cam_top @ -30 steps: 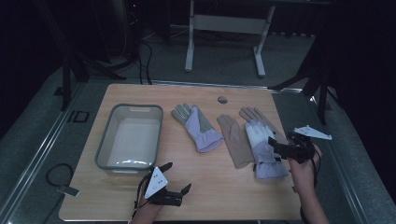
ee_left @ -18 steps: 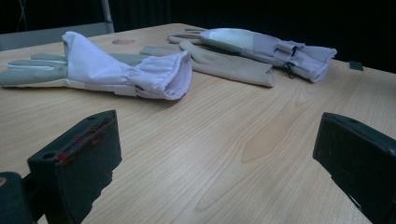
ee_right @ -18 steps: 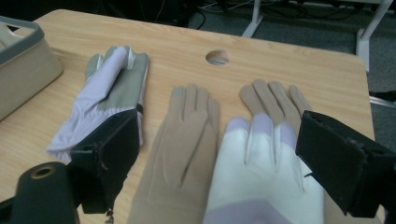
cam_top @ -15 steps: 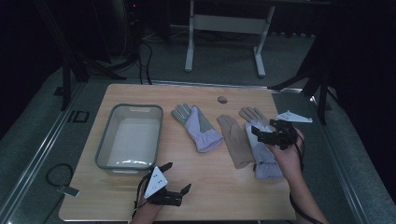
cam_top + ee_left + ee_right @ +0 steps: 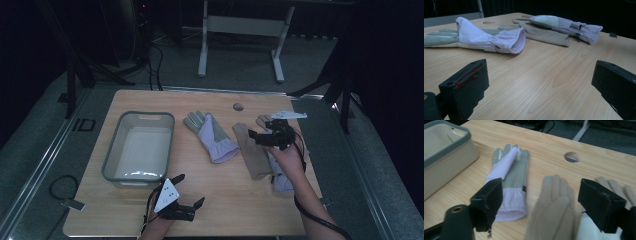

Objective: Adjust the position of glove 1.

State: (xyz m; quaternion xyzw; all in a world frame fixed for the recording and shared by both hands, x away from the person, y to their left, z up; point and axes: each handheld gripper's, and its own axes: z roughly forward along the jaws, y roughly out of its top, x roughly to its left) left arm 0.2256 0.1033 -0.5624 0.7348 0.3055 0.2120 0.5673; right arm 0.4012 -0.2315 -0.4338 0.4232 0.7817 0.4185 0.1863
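Observation:
Three gloves lie on the wooden table (image 5: pixel 220 190). A grey and lavender glove (image 5: pixel 210 135) (image 5: pixel 510 175) (image 5: pixel 489 37) rests at the middle. To its right is a tan glove (image 5: pixel 252 152) (image 5: pixel 554 202) (image 5: pixel 544 35), and a second lavender glove (image 5: pixel 282 177) (image 5: pixel 566 25) lies partly under the right forearm. My right gripper (image 5: pixel 257 131) (image 5: pixel 545 202) hovers open over the tan glove's fingers with nothing held. At the table's front edge my left gripper (image 5: pixel 189 190) (image 5: pixel 541 85) stands open over bare wood, pointing toward the gloves.
A grey-rimmed empty bin (image 5: pixel 137 150) (image 5: pixel 446 157) stands at the left of the table. A round cable hole (image 5: pixel 238 106) (image 5: pixel 572 156) sits near the far edge. A white desk frame (image 5: pixel 240 30) stands on the floor beyond.
My right gripper has moved from the right side of the gloves up and leftward, over the tan glove's fingers. The left gripper has stayed put.

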